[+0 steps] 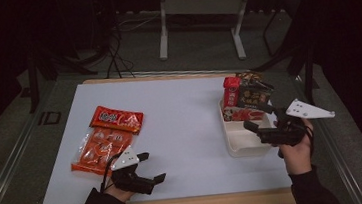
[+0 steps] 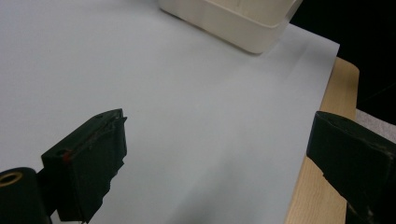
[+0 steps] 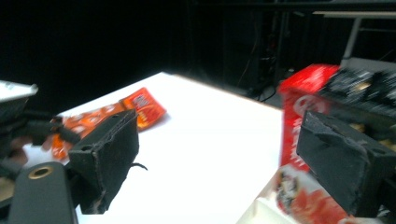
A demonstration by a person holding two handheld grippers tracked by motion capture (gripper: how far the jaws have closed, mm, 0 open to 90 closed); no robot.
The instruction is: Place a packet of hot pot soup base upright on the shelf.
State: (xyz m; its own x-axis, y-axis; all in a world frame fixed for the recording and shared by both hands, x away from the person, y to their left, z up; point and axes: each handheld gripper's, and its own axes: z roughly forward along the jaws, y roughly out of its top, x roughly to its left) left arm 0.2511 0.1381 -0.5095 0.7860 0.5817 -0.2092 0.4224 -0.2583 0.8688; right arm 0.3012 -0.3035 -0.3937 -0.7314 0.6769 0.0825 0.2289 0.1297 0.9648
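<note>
Snack packs point(image 1: 245, 100) stand upright in the far end of a white bin point(image 1: 241, 144) at right of the high view. Right gripper point(image 1: 258, 118) hovers over the bin's near part, jaws wide apart, nothing between them. Left gripper point(image 1: 152, 167) sits low at bottom left, jaws spread and empty, just beside an orange candy bag point(image 1: 107, 136) lying flat on the white surface point(image 1: 181, 127).
</note>
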